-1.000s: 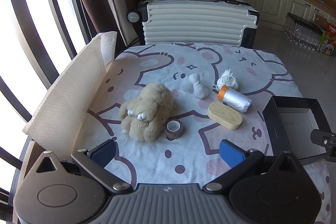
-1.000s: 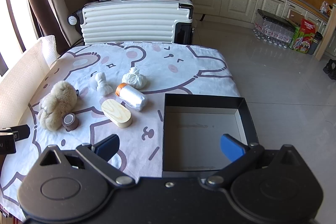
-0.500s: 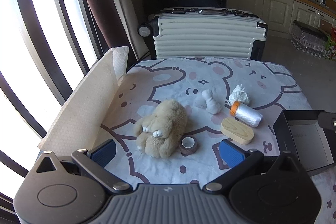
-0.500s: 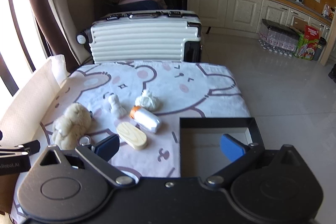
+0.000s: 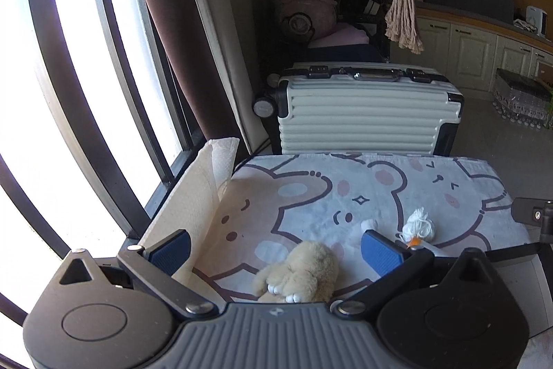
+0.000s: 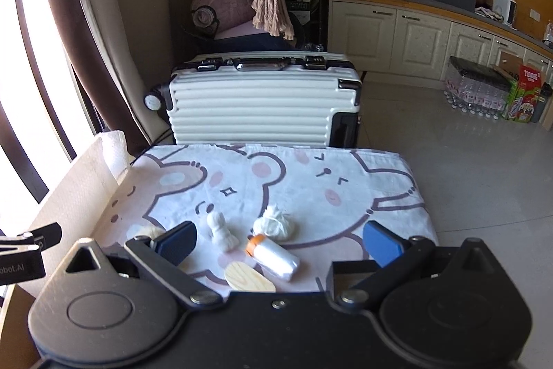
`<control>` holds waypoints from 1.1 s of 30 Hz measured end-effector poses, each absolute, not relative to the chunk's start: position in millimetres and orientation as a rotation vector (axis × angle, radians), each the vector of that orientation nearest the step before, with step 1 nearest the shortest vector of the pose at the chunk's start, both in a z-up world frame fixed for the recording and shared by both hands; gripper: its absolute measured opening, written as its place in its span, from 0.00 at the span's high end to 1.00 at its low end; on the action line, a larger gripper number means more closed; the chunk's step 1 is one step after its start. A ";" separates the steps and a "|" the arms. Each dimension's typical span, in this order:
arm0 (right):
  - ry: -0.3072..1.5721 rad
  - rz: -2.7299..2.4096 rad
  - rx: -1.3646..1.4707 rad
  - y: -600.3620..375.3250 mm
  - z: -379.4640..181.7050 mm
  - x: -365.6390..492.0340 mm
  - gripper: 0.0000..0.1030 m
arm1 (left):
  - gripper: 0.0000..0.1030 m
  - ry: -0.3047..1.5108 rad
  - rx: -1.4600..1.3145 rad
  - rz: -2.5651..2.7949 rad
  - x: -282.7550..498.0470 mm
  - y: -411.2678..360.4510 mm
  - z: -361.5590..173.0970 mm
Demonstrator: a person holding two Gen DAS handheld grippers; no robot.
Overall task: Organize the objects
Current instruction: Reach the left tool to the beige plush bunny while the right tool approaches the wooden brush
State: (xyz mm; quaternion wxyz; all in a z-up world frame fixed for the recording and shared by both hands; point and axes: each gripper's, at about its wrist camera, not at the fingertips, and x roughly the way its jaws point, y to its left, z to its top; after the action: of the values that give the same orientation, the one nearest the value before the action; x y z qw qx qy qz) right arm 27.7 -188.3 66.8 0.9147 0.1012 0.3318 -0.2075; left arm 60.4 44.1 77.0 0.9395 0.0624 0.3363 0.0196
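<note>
Fluffy tan plush toy (image 5: 300,272) lies beside an oval wooden block (image 6: 249,280).

Plush toy (image 5: 300,272): beige, furry, lying left of the roll.
Roll (image 6: 274,256): white, orange-capped, on its side.
Knotted bundle (image 6: 275,225): white, just behind the roll.
Small white bundle (image 6: 221,232): left of the roll.
Wooden oval (image 6: 249,280): flat, just in front of the roll.
</note>
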 end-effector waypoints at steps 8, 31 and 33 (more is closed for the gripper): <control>0.673 -0.416 0.240 -189.0 67.5 64.9 0.00 | 0.00 0.681 0.121 0.053 91.3 46.9 80.5; 0.756 -0.395 0.316 -213.3 -36.2 102.9 0.00 | 0.00 0.785 0.037 0.011 141.9 89.6 -37.2; 0.768 -0.383 0.310 -213.1 -43.2 105.0 0.00 | 0.00 0.784 -0.013 0.017 145.5 100.8 -49.4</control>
State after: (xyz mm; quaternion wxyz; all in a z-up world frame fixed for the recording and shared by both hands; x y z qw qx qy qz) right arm 105.0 -213.1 -43.2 0.8977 0.1495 0.3708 -0.1851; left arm 145.5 100.8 -49.4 0.9240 -0.0065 0.3822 0.0083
